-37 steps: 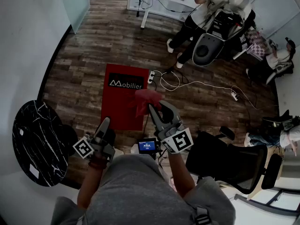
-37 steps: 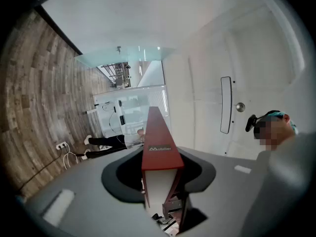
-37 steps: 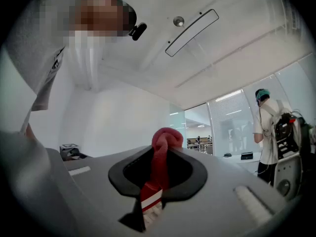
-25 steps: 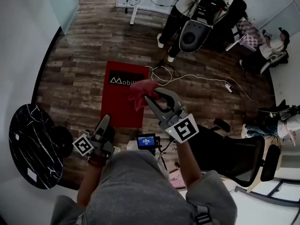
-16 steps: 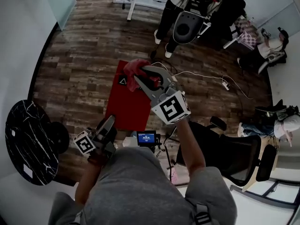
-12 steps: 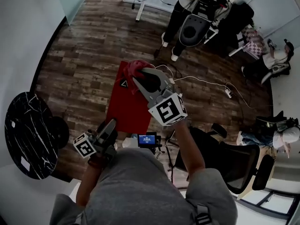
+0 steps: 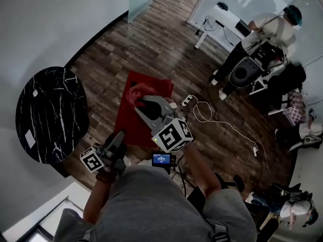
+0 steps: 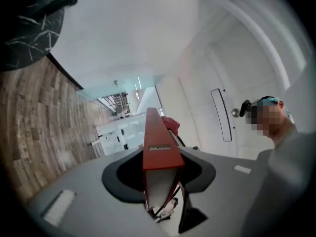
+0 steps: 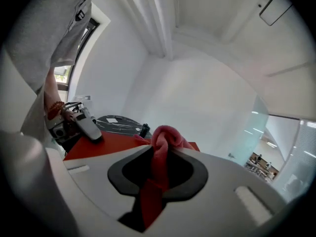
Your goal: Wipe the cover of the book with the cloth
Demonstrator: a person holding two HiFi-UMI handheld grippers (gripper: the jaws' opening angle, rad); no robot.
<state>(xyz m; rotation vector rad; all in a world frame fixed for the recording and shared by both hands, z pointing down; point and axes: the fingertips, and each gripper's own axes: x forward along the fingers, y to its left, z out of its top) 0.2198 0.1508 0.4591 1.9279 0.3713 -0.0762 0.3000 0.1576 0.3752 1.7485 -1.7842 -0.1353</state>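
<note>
In the head view, the left claw (image 7: pixel 120 137) is clenched on the near edge of the red book (image 7: pixel 123 122). The book is held in the air above the wood floor (image 7: pixel 151 44). The right claw (image 7: pixel 143 104) reaches over the cover from the right, and the pink cloth (image 7: pixel 134 94) sits bunched over the cover's far half. A black bench (image 7: pixel 48 112) stands to the left, well apart. From here we cannot tell whether the cloth presses on the cover.

The left claw view shows what the head view cannot: the book (image 8: pixel 159 149) edge-on. Its spine bears a white logo, and the 2 jaws press on either cover with the white pages between them. Only a scrap of cloth (image 8: pixel 171 124) peeks out beyond the spine. A person (image 8: pixel 284 137) stands at the right near a door (image 8: pixel 222 115).

The right claw view alone shows the grip on the cloth (image 9: pixel 165 141). It is pinched between the 2 jaws, its head bulging past them and its tail hanging toward the camera. Behind it lies the red cover (image 9: pixel 106 143), with the left claw (image 9: pixel 88 125) on its far edge and the bench (image 9: pixel 122 123) beyond.
</note>
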